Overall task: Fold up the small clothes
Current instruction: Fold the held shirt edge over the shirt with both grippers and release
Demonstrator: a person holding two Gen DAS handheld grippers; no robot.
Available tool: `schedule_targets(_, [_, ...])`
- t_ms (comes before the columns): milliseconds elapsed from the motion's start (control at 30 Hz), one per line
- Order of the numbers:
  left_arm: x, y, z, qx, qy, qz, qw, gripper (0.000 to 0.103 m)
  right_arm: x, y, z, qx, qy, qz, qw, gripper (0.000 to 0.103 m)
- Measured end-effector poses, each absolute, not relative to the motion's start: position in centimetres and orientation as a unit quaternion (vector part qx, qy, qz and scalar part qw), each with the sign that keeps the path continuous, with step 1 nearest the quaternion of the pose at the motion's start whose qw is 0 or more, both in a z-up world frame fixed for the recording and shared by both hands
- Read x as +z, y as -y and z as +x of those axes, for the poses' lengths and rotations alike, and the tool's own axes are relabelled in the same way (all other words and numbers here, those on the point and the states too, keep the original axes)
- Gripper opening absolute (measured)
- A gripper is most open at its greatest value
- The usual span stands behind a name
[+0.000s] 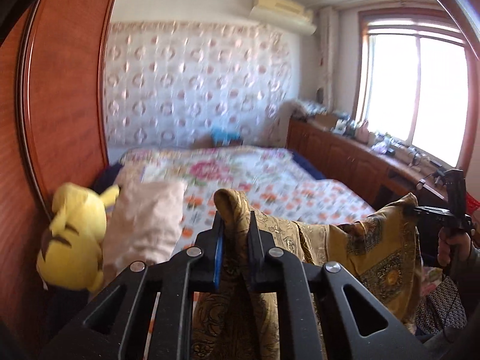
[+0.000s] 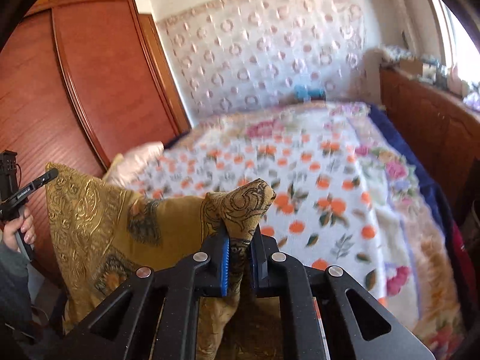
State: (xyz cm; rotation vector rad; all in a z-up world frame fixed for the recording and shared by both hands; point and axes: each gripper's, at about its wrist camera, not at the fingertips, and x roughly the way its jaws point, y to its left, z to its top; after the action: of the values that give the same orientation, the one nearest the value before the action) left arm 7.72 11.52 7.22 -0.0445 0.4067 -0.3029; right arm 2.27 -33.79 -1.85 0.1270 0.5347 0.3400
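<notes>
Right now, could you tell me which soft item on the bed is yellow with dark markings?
The yellow plush toy beside the wardrobe; the pink pillow next to it is plain.

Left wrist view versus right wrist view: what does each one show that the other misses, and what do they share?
Only the left wrist view shows the yellow plush toy, the air conditioner and the full window. Only the right wrist view shows the red cloth at the bed's right edge. Both show the gold cloth held up between the left gripper and right gripper, the flowered bed, the pink pillow and the wooden wardrobe.
</notes>
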Motion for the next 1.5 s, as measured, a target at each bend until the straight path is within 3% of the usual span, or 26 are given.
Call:
schedule_targets(333, [16.7, -10.8, 4.3, -0.169, -0.093, -0.007, 0.981, 0.013, 9.6, 34.5, -4.2, 0.146, -0.129, 0.010, 0.981, 0.010])
schedule_targets(600, [20.5, -8.9, 11.1, -0.122, -0.053, 0.006, 0.991, 0.013, 16.1, 32.9, 0.8, 0.105, -0.087, -0.073, 0.988, 0.010])
schedule_targets(767, [16.8, -8.1, 19.7, -0.090, -0.110, 0.007, 0.990, 0.013, 13.5, 30.7, 9.0, 0.072, -0.125, -0.100, 0.984, 0.010])
schedule_targets(900, [10.3, -6.9, 27.1, -0.080, -0.185, 0.023, 0.979, 0.013, 7.4, 29.6, 17.0, 0.059, -0.197, -0.097, 0.974, 0.010])
schedule_targets(1033, [5.1, -4.7, 31.1, -0.090, -0.257, 0.038, 0.962, 0.014, 0.6, 28.8, 23.7, 0.049, -0.271, -0.101, 0.956, 0.010])
schedule_targets(1167, [2.5, -3.5, 32.7, -0.076, -0.280, 0.049, 0.956, 0.014, -2.9, 27.5, 27.7, 0.050, -0.303, -0.107, 0.946, 0.010])
schedule_targets(1267, [1.8, -4.0, 33.8, -0.069, -0.289, 0.042, 0.954, 0.026, -3.9, 27.1, 29.7, 0.050, -0.314, -0.110, 0.942, 0.010])
schedule_targets(1333, [2.0, -4.4, 34.1, -0.054, -0.280, 0.048, 0.957, 0.048, -3.6, 28.7, 31.0, 0.049, -0.322, -0.110, 0.939, 0.010])
schedule_targets(1400, [2.2, -4.8, 34.4, -0.058, -0.278, 0.047, 0.958, 0.053, -3.2, 29.4, 32.0, 0.048, -0.329, -0.109, 0.937, 0.010])
schedule_targets(1500, [2.8, -5.0, 34.3, -0.066, -0.276, 0.043, 0.958, 0.076, -2.7, 30.2, 32.8, 0.047, -0.336, -0.109, 0.934, 0.010])
